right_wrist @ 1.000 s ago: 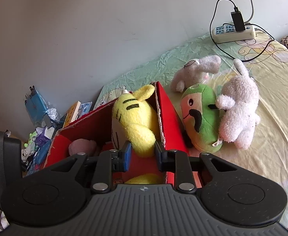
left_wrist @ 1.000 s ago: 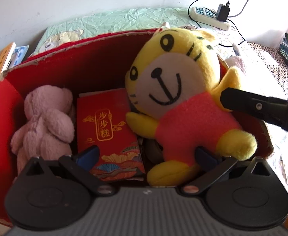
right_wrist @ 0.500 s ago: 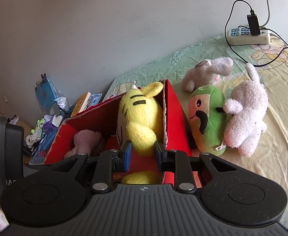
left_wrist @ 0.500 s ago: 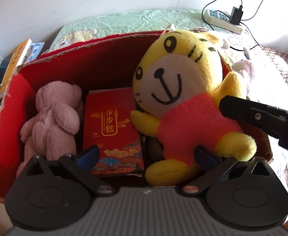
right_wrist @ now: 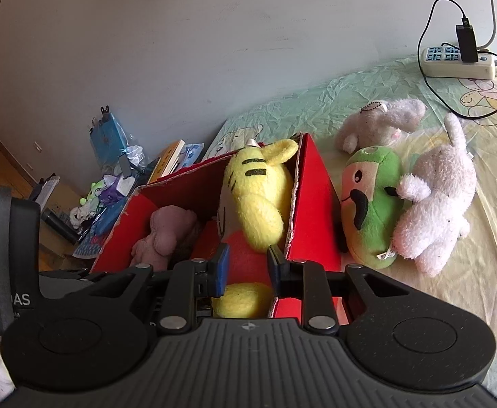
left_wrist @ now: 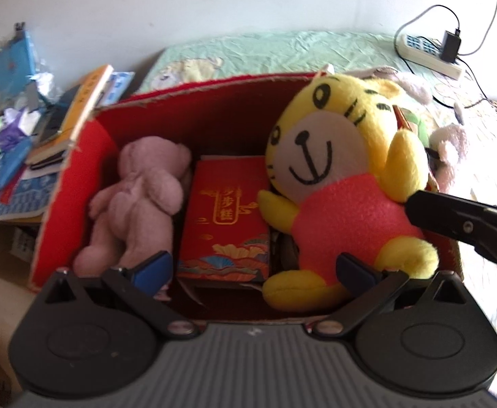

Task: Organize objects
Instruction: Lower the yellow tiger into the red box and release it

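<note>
- Our left gripper [left_wrist: 253, 265] has drawn back and up from the red box [left_wrist: 214, 85] over the last moment. More of the box's near wall and the clutter of books beside it now comes into view. Its fingers are spread wide and hold nothing.
- Our right gripper [right_wrist: 248, 265] has hardly shifted. Its fingers are pinched narrow with the tiger toy [left_wrist: 333, 187] between them, and we judge them clenched on its side, just under the raised arm.
- The tiger toy sits upright inside the box against the right wall. The red packet [left_wrist: 228, 210] lies beside it in the middle, and the pink bear [left_wrist: 139, 197] lies along the left wall. None of the three has moved.
- We read this as the tiger toy being settled in place: the left hand is clearing out, and the right has yet to let go.
- Three toys are outside on the bed [right_wrist: 486, 272], just beside the box: a green toy [right_wrist: 371, 210], a white toy [right_wrist: 435, 204] leaning on it, and a grey toy [right_wrist: 384, 122] behind, so the tidying looks well short of done.
</note>
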The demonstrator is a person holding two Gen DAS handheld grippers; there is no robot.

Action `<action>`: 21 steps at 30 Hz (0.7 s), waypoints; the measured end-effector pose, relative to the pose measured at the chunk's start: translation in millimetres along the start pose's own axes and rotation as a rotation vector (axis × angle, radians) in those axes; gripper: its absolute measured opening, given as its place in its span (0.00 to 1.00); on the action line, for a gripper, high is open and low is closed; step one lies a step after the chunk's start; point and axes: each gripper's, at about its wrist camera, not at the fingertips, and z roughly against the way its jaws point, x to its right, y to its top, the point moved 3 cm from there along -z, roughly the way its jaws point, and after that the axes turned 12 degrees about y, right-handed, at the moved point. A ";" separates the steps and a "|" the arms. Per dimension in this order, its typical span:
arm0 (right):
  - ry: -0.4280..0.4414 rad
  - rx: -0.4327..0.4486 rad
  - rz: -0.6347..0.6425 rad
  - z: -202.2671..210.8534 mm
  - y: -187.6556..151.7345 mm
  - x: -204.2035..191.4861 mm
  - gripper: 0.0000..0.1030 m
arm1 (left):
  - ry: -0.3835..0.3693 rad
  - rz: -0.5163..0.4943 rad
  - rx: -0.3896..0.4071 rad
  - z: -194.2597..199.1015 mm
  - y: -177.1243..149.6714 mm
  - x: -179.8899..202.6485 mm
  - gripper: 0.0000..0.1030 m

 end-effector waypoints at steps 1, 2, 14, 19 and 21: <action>0.007 -0.001 0.004 2.4 0.9 0.2 0.25 | 0.014 0.007 0.006 3.0 0.2 -0.2 0.99; 0.014 -0.001 0.007 5.2 1.6 0.6 0.25 | 0.027 0.015 0.010 6.9 0.4 -0.3 0.99; 0.029 -0.004 0.040 41.2 8.4 19.7 0.26 | 0.083 0.106 0.041 42.2 1.3 8.2 0.99; 0.015 -0.003 0.042 58.1 10.1 33.9 0.26 | 0.081 0.136 0.062 57.2 2.7 19.3 0.99; 0.007 0.000 0.037 65.5 10.6 41.7 0.26 | 0.074 0.140 0.075 64.1 3.9 26.8 0.99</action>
